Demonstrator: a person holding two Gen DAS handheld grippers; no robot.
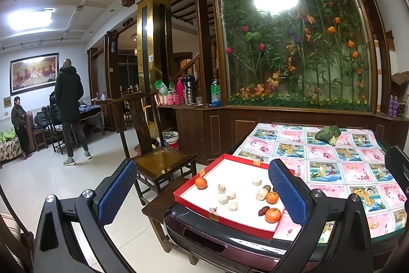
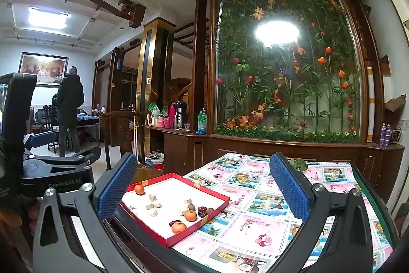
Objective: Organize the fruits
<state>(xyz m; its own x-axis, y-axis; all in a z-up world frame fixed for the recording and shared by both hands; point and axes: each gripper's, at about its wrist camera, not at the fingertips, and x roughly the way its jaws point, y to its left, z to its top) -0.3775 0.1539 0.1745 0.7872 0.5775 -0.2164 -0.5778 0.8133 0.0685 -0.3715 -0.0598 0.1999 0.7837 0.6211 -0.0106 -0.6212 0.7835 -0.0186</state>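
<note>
The red tray sits at the near left corner of the table, on a fruit-print tablecloth. It is turned diagonally to the table edges, one corner pointing toward the cameras, and its left portion overhangs the table rim.

Contents: three oranges, one near the tray's left corner, two close together at the near right. Pale cut pieces lie scattered across the middle; what fruit they are cannot be determined. A dark red date lies touching the nearest orange, long axis running up-right toward the second orange. In the right wrist view, further dark fruits cluster at the tray's right edge.

A green leafy item lies at the far side of the table, too blurred to identify.

Left gripper: fingers spread wide, nothing between them, raised over the tray's near edge. Its right finger hides the tray's right corner.

Right gripper: likewise spread and empty, above the table. Its left finger cuts off the tray's left edge.

A wooden chair stands beside the table.
</note>
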